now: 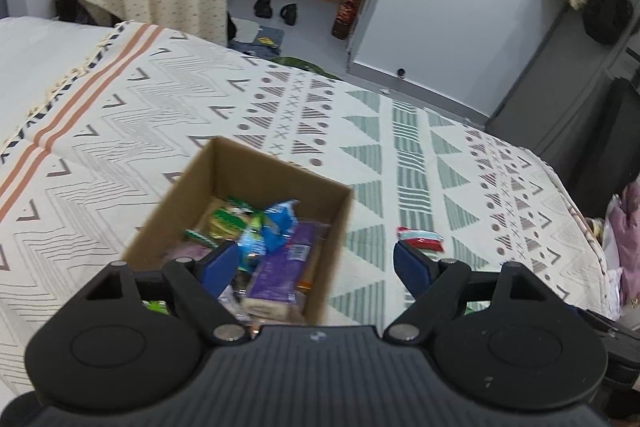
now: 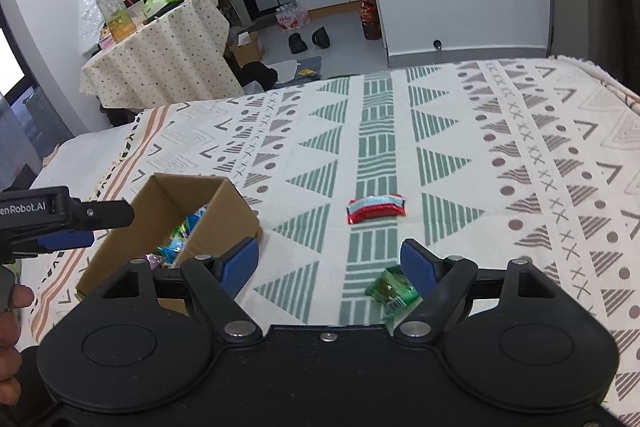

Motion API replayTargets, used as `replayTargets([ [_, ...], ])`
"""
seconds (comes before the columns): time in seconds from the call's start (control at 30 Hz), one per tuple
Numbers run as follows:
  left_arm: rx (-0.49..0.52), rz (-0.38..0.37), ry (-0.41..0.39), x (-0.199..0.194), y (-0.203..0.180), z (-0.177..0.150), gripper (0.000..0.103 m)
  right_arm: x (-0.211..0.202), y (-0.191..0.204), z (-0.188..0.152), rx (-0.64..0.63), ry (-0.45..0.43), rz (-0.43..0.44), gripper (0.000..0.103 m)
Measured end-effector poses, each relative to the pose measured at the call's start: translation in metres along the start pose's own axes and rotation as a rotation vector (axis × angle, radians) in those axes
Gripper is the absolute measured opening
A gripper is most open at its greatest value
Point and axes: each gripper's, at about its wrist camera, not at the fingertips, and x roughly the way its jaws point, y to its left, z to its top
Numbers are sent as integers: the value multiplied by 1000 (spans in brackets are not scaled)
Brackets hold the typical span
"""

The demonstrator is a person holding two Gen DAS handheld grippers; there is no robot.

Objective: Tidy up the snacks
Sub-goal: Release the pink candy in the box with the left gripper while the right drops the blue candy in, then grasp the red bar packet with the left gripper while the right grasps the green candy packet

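Left gripper (image 1: 316, 263) spread wide, empty, above cardboard box (image 1: 172, 211) of crinkly packets. Right gripper (image 2: 330, 263) likewise released, over woven blanket (image 2: 500, 155); glossy red packet (image 2: 376, 207) ahead, green wrapper (image 2: 390, 289) near.

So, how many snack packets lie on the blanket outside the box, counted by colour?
Red packet: 1
Green packet: 1
Total: 2, both outside the cardboard box.
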Motion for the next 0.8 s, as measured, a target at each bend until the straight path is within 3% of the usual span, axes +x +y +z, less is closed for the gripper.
replayTargets([
  [0.47, 63, -63, 28, 29, -60, -14, 80, 22, -35, -8, 63, 51, 13, 77],
  [0.8, 67, -66, 99, 64, -75, -22, 74, 54, -46, -14, 84, 132, -10, 74],
])
